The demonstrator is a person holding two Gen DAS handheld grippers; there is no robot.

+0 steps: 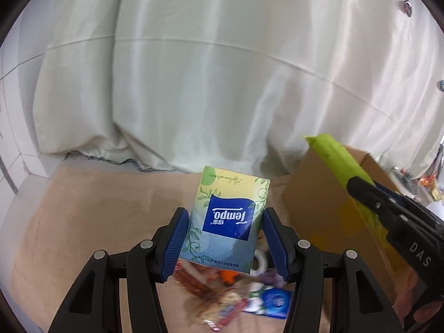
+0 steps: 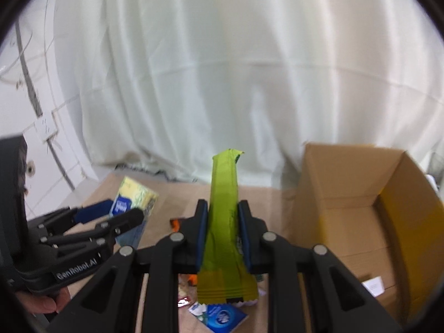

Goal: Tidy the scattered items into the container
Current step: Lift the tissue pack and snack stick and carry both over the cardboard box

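- While both tools hold items above the desk [image 1: 83,194], neither item is in the cardboard box [image 2: 360,194] yet.
- Left tool [image 1: 226,222]: closed on a tissue pack [image 1: 227,216], pads pressing its 2 sides; the pack is clear of the desk, to the left of the box.
- Right tool [image 2: 222,233]: closed on a green snack packet [image 2: 223,208], which stands upright between the pads, just left of the box opening.
- Box: open at the top. Only a white slip [image 2: 374,284] shows on its floor, so the task looks to be at an early stage.
- Remaining: a blue sachet [image 2: 222,316], an orange wrapper [image 1: 229,276] and other blurred small packets lie on the desk below the tools.
- Judgement: 2 items need dropping in, then the pile needs clearing.
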